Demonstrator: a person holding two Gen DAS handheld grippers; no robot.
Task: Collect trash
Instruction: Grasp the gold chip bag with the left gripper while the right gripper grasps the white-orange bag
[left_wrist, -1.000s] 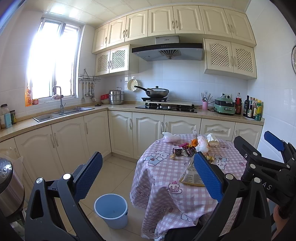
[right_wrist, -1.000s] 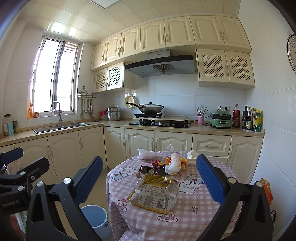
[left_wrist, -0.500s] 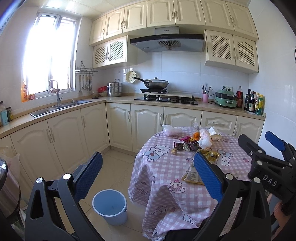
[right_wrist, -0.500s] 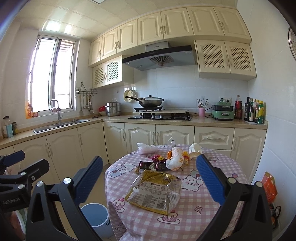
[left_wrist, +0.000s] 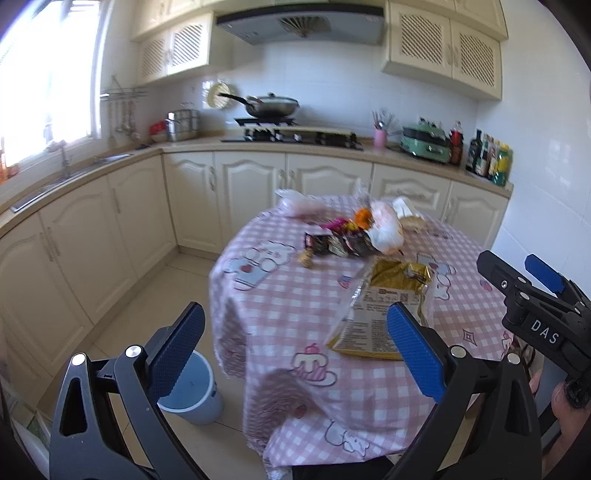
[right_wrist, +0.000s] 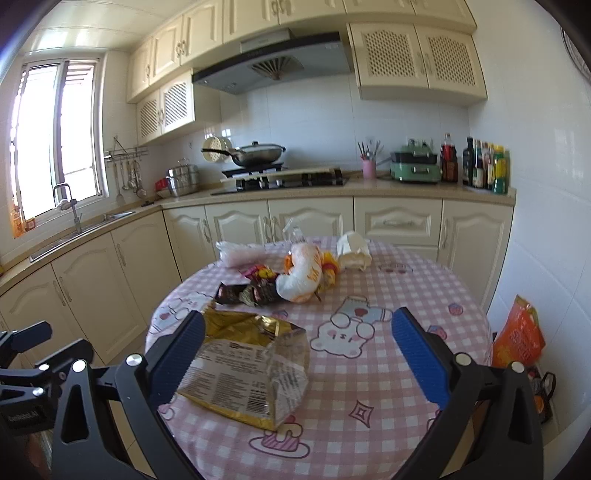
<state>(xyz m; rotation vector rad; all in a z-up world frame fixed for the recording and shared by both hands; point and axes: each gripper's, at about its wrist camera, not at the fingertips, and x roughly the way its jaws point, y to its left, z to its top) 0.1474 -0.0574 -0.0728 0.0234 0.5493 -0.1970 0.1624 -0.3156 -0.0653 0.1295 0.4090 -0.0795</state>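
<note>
Step in hand: approach to the table, nothing lifted yet, judging by both grippers being empty.
Left gripper (left_wrist: 293, 349): jaws spread wide, holding nothing; it hangs off the near left edge of the table, over the floor side.
Right gripper (right_wrist: 297, 352): jaws spread wide, holding nothing; it hangs over the near edge of the table (right_wrist: 424, 295).
Nearest trash: gold snack bag (right_wrist: 247, 363), lying flat and crumpled on the pink checked cloth, printed back up, torn mouth toward the stove.
Direction from right gripper: just ahead and a little left of centre; its left finger overlaps the bag's near left corner in the view, contact cannot be told.
Direction from left gripper: ahead and to the right, partly behind its right finger (left_wrist: 413, 350).
Long axis: runs roughly from the near table edge toward the far pile, slightly slanted.
Nearer arm: the right, by my reading.
Other trash: dark wrappers (right_wrist: 247, 293), a white and orange plastic bag (right_wrist: 301, 275) and crumpled paper (right_wrist: 352, 251) in a cluster farther back.
Destination: blue bin (left_wrist: 192, 395) on the floor, left of the table, below the left gripper's side.
Next move calls for: a low, flat pinch on a raised fold.
</note>
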